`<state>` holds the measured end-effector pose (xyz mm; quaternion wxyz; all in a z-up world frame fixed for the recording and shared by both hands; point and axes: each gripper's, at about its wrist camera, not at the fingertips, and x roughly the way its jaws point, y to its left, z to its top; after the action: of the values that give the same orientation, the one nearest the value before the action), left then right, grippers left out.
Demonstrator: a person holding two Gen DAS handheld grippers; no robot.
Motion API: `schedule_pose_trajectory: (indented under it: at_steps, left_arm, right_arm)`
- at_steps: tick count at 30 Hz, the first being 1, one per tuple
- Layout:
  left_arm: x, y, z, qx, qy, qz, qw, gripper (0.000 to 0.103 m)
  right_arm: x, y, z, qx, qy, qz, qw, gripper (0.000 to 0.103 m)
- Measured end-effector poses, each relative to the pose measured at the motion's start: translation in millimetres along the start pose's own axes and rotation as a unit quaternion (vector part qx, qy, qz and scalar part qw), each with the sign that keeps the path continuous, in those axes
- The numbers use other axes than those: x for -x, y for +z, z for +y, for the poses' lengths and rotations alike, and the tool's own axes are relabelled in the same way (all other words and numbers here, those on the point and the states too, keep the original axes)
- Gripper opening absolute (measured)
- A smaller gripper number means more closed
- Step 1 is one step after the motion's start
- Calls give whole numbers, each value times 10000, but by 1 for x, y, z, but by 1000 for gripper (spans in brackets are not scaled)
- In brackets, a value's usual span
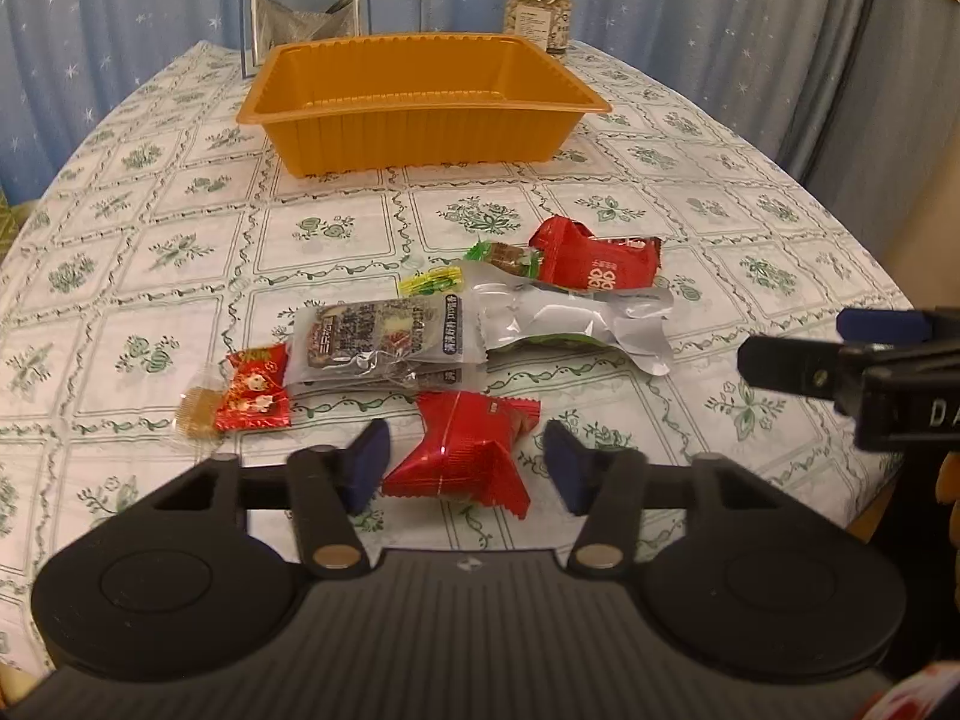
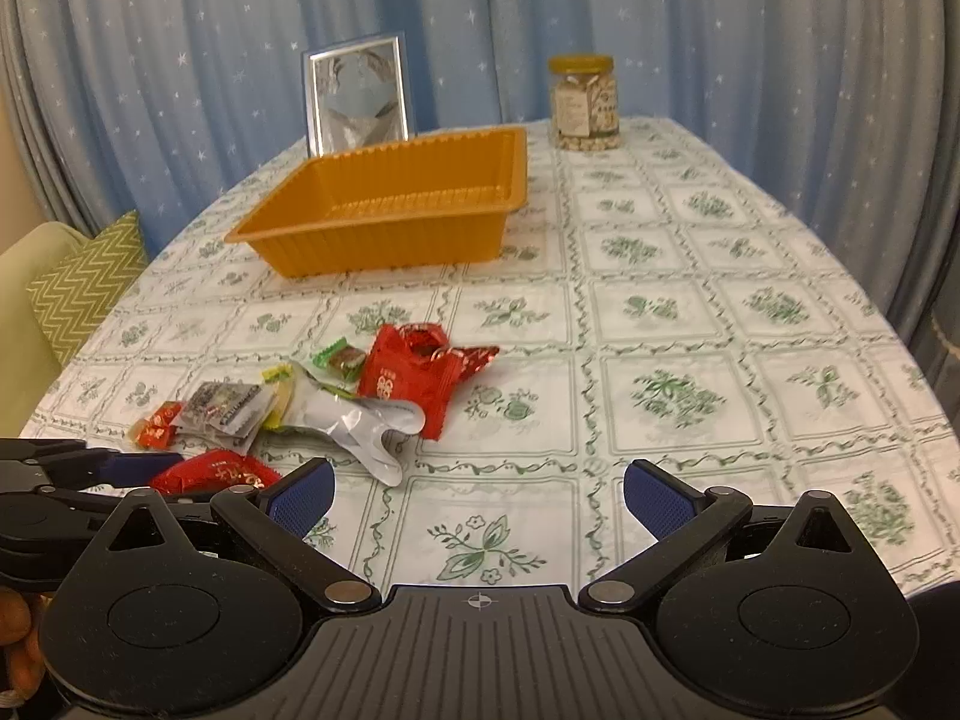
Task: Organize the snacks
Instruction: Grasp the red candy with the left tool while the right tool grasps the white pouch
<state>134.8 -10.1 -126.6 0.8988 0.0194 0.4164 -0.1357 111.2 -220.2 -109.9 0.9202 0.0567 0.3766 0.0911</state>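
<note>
A pile of wrapped snacks lies on the tablecloth. A red snack packet (image 1: 462,457) lies between the fingers of my left gripper (image 1: 467,467), which is open around it with gaps on both sides. It also shows in the right wrist view (image 2: 213,471). Behind it lie a grey-black packet (image 1: 378,339), a silver pouch (image 1: 576,318), a larger red packet (image 1: 597,264) and a small red candy (image 1: 255,399). An empty orange tray (image 1: 420,102) stands farther back. My right gripper (image 2: 477,501) is open and empty over bare cloth, right of the pile.
A glass jar with a yellow lid (image 2: 585,102) and a picture frame (image 2: 357,96) stand at the table's far edge. Blue curtains hang behind. A green cushion (image 2: 90,282) sits left of the table. The right gripper's fingers (image 1: 840,354) show at the right of the left wrist view.
</note>
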Motion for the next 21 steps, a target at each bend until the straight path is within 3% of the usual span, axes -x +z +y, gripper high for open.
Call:
schedule_pose_trajectory:
  at_steps: [10, 11, 13, 21]
  left_arm:
    - [7, -1, -1, -5, 68, -223, 9997, 25]
    - [8, -1, 0, 20, 99, -234, 9997, 24]
    - [9, -1, 3, 47, 152, -250, 9996, 24]
    - [24, 1, 14, 255, 147, -405, 9987, 24]
  right_arm:
    - [-16, 5, 8, 219, 229, 41, 9995, 102]
    - [-18, 7, 9, 284, 278, 38, 9992, 99]
    - [-25, 11, 12, 390, 388, 88, 9984, 86]
    - [-54, 17, 25, 616, 693, 282, 9953, 70]
